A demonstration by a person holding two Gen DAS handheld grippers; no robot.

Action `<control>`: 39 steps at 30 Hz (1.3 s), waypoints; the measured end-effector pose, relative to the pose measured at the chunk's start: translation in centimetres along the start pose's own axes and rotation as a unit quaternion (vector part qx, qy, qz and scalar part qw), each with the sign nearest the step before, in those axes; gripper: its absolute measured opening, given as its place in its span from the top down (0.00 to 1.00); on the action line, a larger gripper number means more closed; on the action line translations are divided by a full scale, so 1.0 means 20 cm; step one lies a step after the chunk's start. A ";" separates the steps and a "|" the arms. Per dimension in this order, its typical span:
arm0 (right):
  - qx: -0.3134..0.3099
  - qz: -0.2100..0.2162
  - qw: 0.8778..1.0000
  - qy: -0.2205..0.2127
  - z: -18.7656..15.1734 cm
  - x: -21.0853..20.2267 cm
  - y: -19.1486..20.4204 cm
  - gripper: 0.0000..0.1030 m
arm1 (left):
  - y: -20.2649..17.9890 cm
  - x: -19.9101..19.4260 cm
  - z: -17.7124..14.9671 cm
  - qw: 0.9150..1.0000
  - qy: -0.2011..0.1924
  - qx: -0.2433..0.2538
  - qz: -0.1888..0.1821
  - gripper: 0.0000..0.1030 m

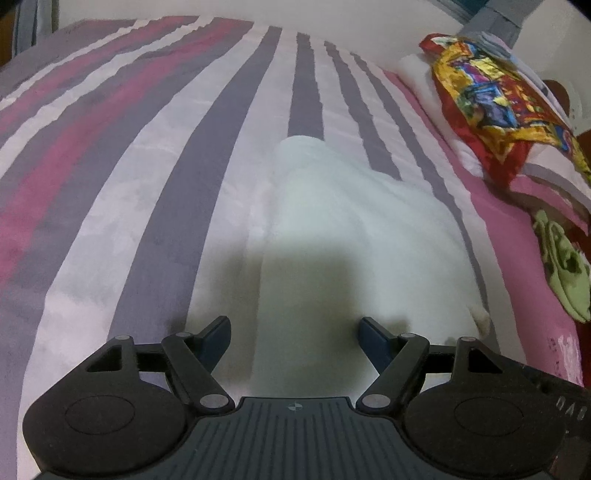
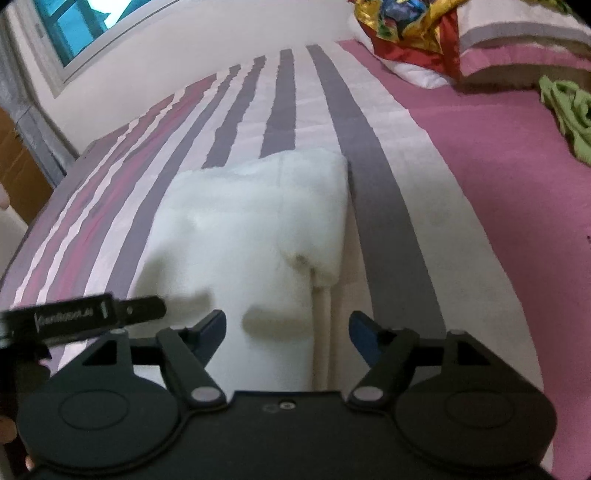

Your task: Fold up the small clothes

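Observation:
A white garment [image 1: 354,236] lies folded into a thick pad on the striped bedspread [image 1: 147,166]. My left gripper [image 1: 295,332] hovers over its near end, jaws open, nothing between them. In the right wrist view the same white garment [image 2: 251,214] spreads ahead, with a small sleeve or corner [image 2: 321,266] sticking out on its right side. My right gripper [image 2: 288,328] stands open above its near edge, pads clear of the cloth. Part of the left gripper's body [image 2: 74,317] shows at the left edge there.
A colourful red and yellow cloth [image 1: 484,96] drapes over pillows [image 1: 417,77] at the far right. A crumpled green garment [image 1: 565,266] lies on the pink sheet [image 2: 498,184]. A window [image 2: 74,26] and a pale wall stand behind the bed.

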State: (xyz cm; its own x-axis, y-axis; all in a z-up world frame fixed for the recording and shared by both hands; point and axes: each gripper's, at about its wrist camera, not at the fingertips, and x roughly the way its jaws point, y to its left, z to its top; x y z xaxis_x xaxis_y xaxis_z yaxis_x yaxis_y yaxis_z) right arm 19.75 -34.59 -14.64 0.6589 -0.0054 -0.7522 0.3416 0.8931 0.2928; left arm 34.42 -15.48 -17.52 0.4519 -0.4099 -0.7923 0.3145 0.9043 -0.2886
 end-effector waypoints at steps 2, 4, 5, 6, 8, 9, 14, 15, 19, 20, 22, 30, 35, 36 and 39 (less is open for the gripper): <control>0.012 0.003 1.000 0.001 0.04 0.04 -0.02 0.26 | 0.01 0.04 0.01 1.000 0.003 -0.001 -0.004 0.26; 0.026 0.009 1.000 0.006 0.07 0.09 -0.05 0.26 | 0.00 0.06 0.02 1.000 0.002 0.002 0.004 0.15; 0.029 0.009 0.999 0.008 0.08 0.10 -0.05 0.26 | -0.01 0.06 0.02 1.000 -0.002 0.007 0.011 0.12; 0.030 0.008 0.999 0.009 0.08 0.12 -0.05 0.26 | -0.02 0.07 0.01 1.000 -0.005 0.011 0.012 0.11; 0.027 0.004 1.000 0.011 0.09 0.14 -0.05 0.26 | -0.02 0.08 0.01 1.000 -0.002 0.014 0.007 0.11; 0.027 0.005 1.000 0.013 0.09 0.15 -0.05 0.26 | -0.02 0.09 0.01 1.000 -0.002 0.013 0.004 0.11; 0.033 0.012 0.999 0.020 0.08 0.20 -0.07 0.25 | -0.02 0.12 0.03 1.000 -0.001 0.014 -0.012 0.11; 0.033 0.013 0.999 0.019 0.08 0.21 -0.06 0.25 | -0.02 0.13 0.03 1.000 -0.001 0.016 -0.015 0.12; 0.030 0.022 0.999 0.019 0.10 0.24 -0.07 0.24 | -0.03 0.16 0.04 1.000 0.002 0.013 -0.026 0.12; 0.031 0.024 0.999 0.018 0.11 0.25 -0.07 0.24 | -0.03 0.16 0.04 1.000 0.002 0.013 -0.028 0.12; 0.033 0.028 0.999 0.018 0.12 0.27 -0.07 0.23 | -0.04 0.17 0.04 0.999 0.002 0.014 -0.032 0.12; 0.043 0.042 0.998 0.015 0.15 0.32 -0.09 0.28 | -0.05 0.20 0.05 0.999 0.000 0.010 -0.041 0.12; 0.041 0.049 0.998 0.016 0.16 0.34 -0.08 0.31 | -0.05 0.21 0.06 0.999 0.001 0.003 -0.052 0.18; 0.041 0.050 0.998 0.014 0.16 0.34 -0.08 0.34 | -0.05 0.21 0.05 0.999 0.000 0.003 -0.054 0.18; 0.039 0.052 0.998 0.013 0.15 0.33 -0.07 0.37 | -0.03 0.21 0.06 0.998 0.004 0.005 -0.060 0.18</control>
State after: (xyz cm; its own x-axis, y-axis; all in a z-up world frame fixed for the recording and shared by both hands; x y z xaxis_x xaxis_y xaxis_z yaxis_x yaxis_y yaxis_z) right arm 25.72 -37.33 -18.28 0.6761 0.0982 -0.7302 0.3235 0.8509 0.4140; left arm 37.17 -17.98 -20.04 0.4040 -0.5147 -0.7563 0.3751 0.8472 -0.3762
